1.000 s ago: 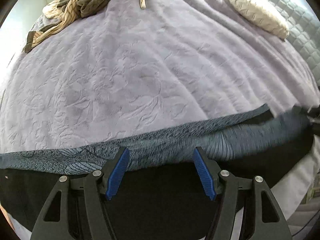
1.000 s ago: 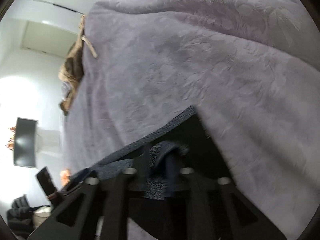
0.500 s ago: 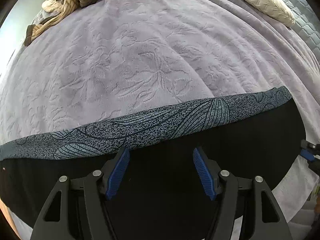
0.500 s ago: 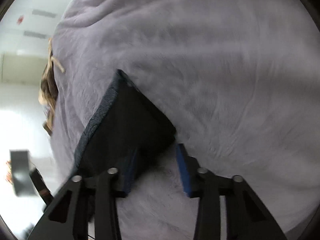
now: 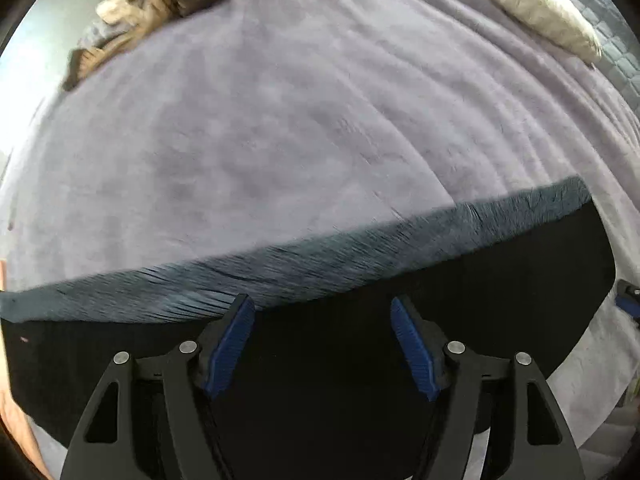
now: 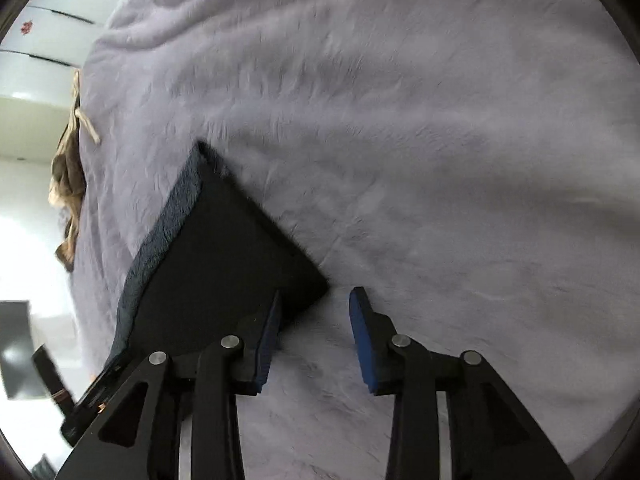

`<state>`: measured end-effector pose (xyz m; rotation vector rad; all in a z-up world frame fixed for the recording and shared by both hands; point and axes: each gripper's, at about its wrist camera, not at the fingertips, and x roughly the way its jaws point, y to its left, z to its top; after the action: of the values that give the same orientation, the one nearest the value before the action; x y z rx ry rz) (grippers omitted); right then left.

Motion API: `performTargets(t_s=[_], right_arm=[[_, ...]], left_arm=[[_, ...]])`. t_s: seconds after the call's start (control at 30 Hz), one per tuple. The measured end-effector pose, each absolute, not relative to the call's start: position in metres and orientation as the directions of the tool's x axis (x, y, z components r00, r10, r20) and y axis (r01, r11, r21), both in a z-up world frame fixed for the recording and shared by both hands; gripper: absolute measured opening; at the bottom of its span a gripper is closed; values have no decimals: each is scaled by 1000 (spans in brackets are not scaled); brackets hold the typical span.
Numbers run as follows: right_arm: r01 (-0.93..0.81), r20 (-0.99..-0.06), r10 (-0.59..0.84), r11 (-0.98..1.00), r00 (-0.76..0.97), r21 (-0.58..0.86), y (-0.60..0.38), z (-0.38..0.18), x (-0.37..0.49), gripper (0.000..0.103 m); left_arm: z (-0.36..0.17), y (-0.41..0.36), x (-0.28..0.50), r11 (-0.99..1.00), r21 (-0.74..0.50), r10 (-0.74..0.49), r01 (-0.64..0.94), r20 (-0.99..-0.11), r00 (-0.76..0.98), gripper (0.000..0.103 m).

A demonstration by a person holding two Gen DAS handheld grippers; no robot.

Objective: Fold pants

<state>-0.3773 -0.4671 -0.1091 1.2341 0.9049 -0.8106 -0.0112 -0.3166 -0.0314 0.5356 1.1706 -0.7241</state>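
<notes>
Left wrist view: the pants [image 5: 500, 280] lie flat on the bed [image 5: 280, 128] as a smooth black panel with a speckled blue-grey band running along the far edge from 9 o'clock up toward 2 o'clock. The cloth looks thin and matte; the band is streaked by blur. The bed's cover is a soft, napped lilac plush with shallow ridges fanning toward 3 o'clock. At 11 o'clock a heap of tan and brown knitted cloth [image 5: 160, 4] sits at the bed's far edge, and at 1 o'clock lies a cream, ribbed, oval cushion [image 5: 536, 12]. The left gripper [image 5: 322, 320] points steeply down over the black panel, its fingers [image 5: 230, 340] black with ribbed blue pads, spread apart and having just been opening; the fabric lies under the gap, and neither pad pinches it. At 3 o'clock a blue tip of the right gripper [image 5: 626, 304] shows just off the pants' end.

Right wrist view: the pants [image 6: 224, 248] appear as a dark wedge with crisp straight edges, the grey band along its 10 o'clock side, one corner pointing toward 12 o'clock. The right gripper [image 6: 316, 320] has its fingers [image 6: 362, 332] spread, having just been opening. The near corner of the pants lies at the tip of the left-hand pad; the gap between the pads holds only lilac plush. The knitted heap [image 6: 68, 184] hangs at 9 o'clock.
</notes>
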Motion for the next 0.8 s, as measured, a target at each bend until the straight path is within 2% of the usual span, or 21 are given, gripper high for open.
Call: performTargets(t_s=[0.1,0.13,0.27,0.4,0.47,0.5,0.57,0.8], right_arm=[[890,-894,-176,291,411,351,-455,-63,-366,39],[873,-885,-179,335,429,355,-453,-56,-355,39],[721,-851,-56,562,521,404,-435,-52,-266,39],[592,-852,72,689,519,419,-410,-88,-175,38],[583,-875,83,715,477,385,-403,-110,-149,34],[596,-893,47,729,448,337,-405,-121,-140,25],[627,-904,1,719,428,299,-417,-130,-143,13],[768,-925,-107,596,364,234,-466,-134,-186,13]], left_arm=[[-23,-300,14,714,25,-215,700,-943,254,72],[-25,-298,21,725,35,-201,687,-945,259,72],[-49,-292,38,760,80,-127,644,-955,269,72],[-74,-293,40,774,95,-102,626,-957,272,72],[-80,-295,42,777,111,-98,620,-951,293,82],[-83,-295,44,783,119,-95,611,-948,305,84],[-85,-292,51,793,96,-107,602,-951,292,85],[-77,-283,64,781,88,-113,618,-954,279,85]])
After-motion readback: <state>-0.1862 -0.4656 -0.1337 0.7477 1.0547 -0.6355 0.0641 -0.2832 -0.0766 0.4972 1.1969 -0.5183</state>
